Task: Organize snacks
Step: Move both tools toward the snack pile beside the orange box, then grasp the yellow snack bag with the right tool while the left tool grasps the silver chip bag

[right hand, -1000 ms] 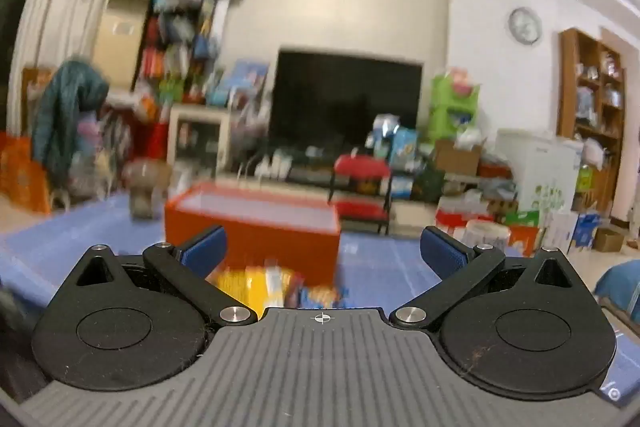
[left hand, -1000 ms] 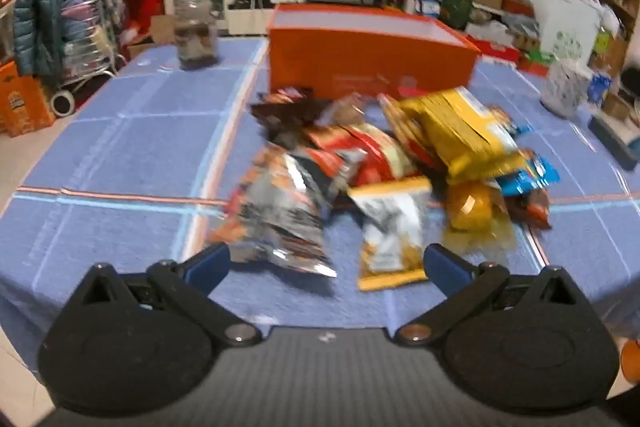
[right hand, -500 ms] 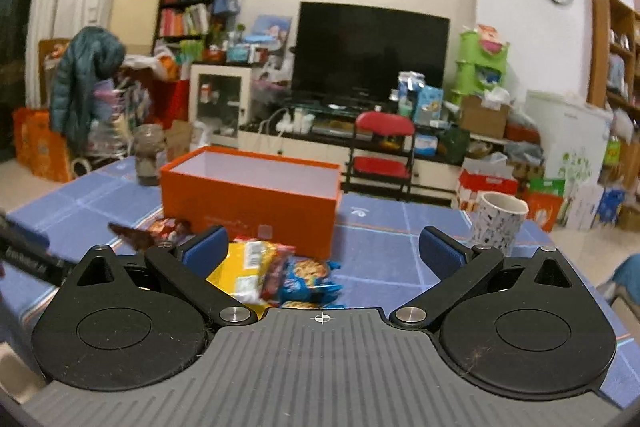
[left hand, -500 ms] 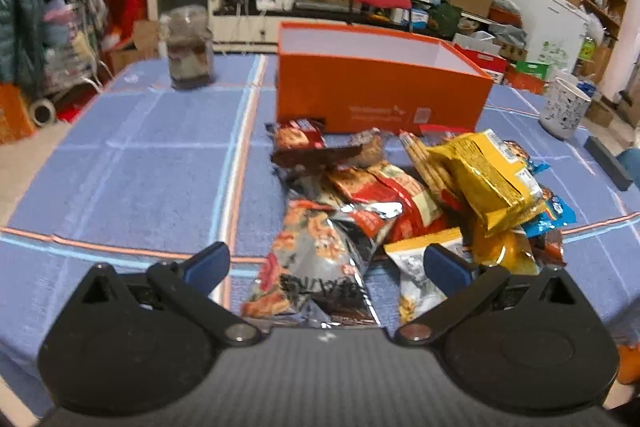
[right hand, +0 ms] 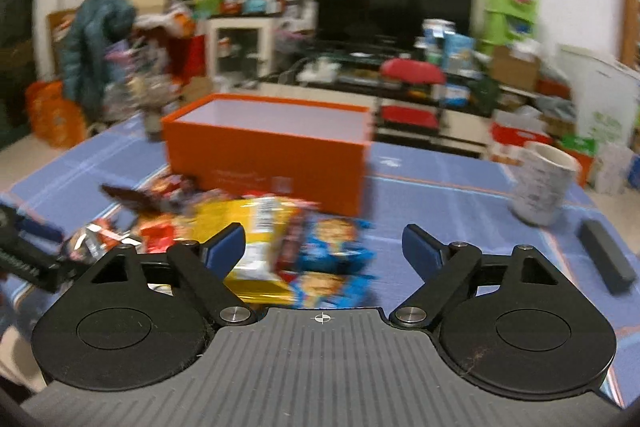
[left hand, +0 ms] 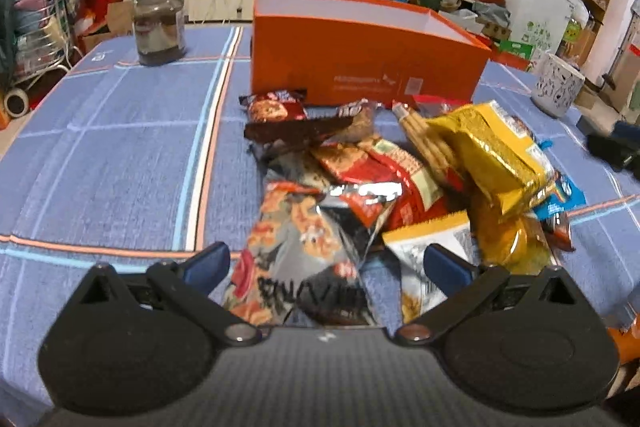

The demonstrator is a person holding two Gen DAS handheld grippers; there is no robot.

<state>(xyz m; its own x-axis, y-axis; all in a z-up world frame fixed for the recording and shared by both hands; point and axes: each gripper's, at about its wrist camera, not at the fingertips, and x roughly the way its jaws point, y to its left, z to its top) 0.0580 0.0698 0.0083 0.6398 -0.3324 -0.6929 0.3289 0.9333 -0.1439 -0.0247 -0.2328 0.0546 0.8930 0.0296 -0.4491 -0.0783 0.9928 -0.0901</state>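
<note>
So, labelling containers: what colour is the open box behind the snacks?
Orange outside, white inside; the box shows best in the left wrist view.

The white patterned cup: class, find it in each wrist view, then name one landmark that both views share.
Left wrist view: the white patterned cup stands at the far right edge, on the blue tablecloth.
Right wrist view: the cup stands right of centre, blurred.
Shared landmark: the orange box, left of the cup in both.

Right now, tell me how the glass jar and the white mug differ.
The glass jar is see-through with dark contents and a narrowed neck; the white mug is opaque, patterned, and open-topped. The jar stands left of the orange box, the mug right of it. Both stand upright on the blue tablecloth.
</note>
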